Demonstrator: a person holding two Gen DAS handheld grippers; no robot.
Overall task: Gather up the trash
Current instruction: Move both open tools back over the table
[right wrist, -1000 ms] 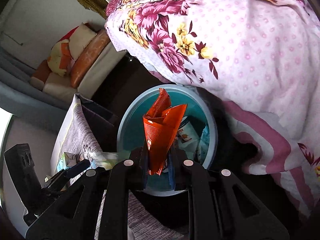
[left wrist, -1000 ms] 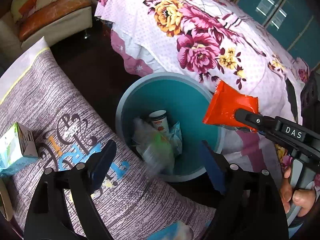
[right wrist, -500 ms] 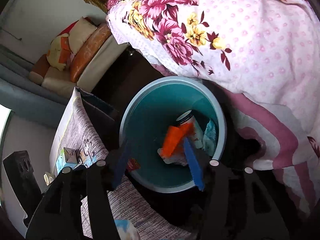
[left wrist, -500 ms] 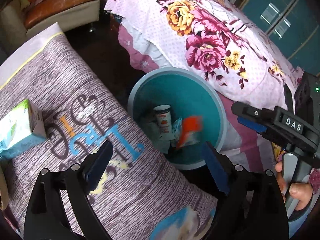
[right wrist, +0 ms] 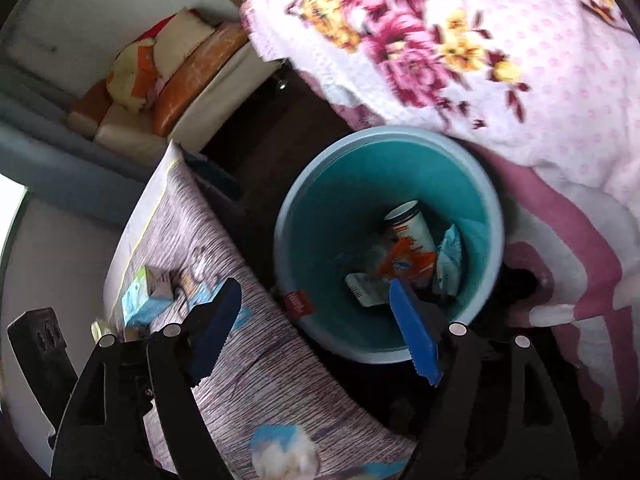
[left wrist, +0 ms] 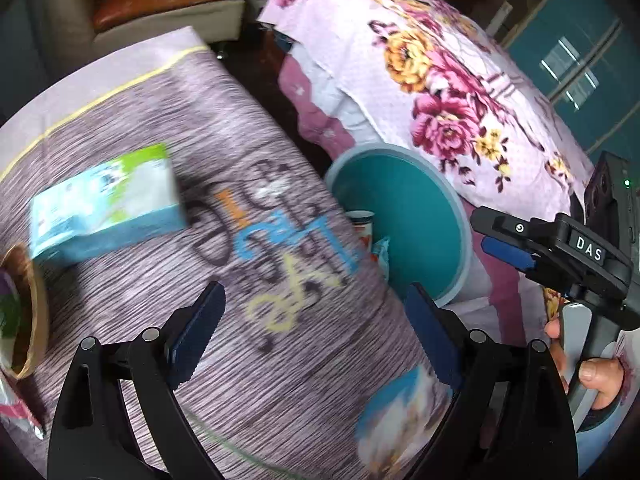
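A teal bin (right wrist: 320, 216) stands between the table and the bed; it also shows in the left wrist view (left wrist: 420, 216). Inside lie the orange wrapper (right wrist: 404, 264), a paper cup (right wrist: 412, 224) and other wrappers. My right gripper (right wrist: 320, 332) is open and empty above the bin's near rim; it also shows in the left wrist view (left wrist: 504, 236). My left gripper (left wrist: 316, 336) is open and empty over the table. A blue-green carton (left wrist: 108, 208) lies on the grey printed tablecloth (left wrist: 200, 280), ahead and left of it.
A bed with a pink flowered cover (left wrist: 440, 92) is right of the bin. A sofa with cushions (right wrist: 160, 76) stands behind. A brown basket (left wrist: 28, 312) sits at the table's left edge. Teal cupboard doors (left wrist: 580, 60) are at far right.
My right gripper opened and the orange wrapper fell into the bin. My left gripper swung left, from the bin over the table toward the carton.
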